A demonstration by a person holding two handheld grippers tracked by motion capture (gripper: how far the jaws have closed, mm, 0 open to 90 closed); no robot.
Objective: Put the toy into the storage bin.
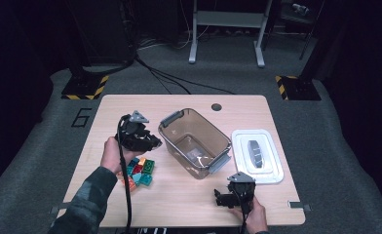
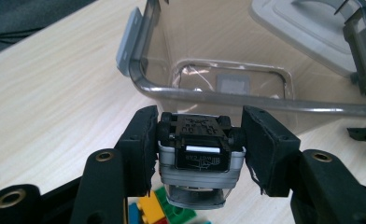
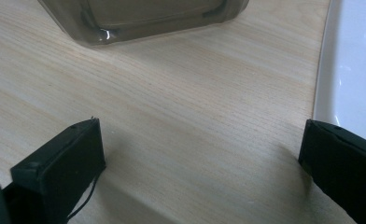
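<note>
Left claw (image 2: 197, 140) pinching a small toy car (image 2: 196, 154) by its sides, underside turned toward the camera, black chassis and wheels on show, silver-grey body below. Held clear above the desk (image 1: 179, 200), just short of the near rim of the clear plastic box (image 2: 246, 100), with the pile of coloured bricks (image 2: 165, 210) directly beneath. In the high view, left claw (image 1: 147, 141) up over the desk's left half, between the bricks (image 1: 139, 171) and the box (image 1: 195, 142), wrapped by the left hand (image 1: 115, 153).

Box open, standing near the middle of the desk, grey latches folded out at both ends, nothing seen inside apart from a pale label on the floor. White lid (image 1: 256, 156) lying flat just right of the box, grey handle on top, well apart from the car.

Right claw (image 3: 202, 154) spread wide, nothing between the jaws, low over bare wood, lid edge (image 3: 349, 60) beside one jaw and a corner of the box (image 3: 144, 18) ahead. In the high view, right claw (image 1: 225, 197) near the front edge, below the box and lid, gripped by the right hand (image 1: 252, 214).
</note>
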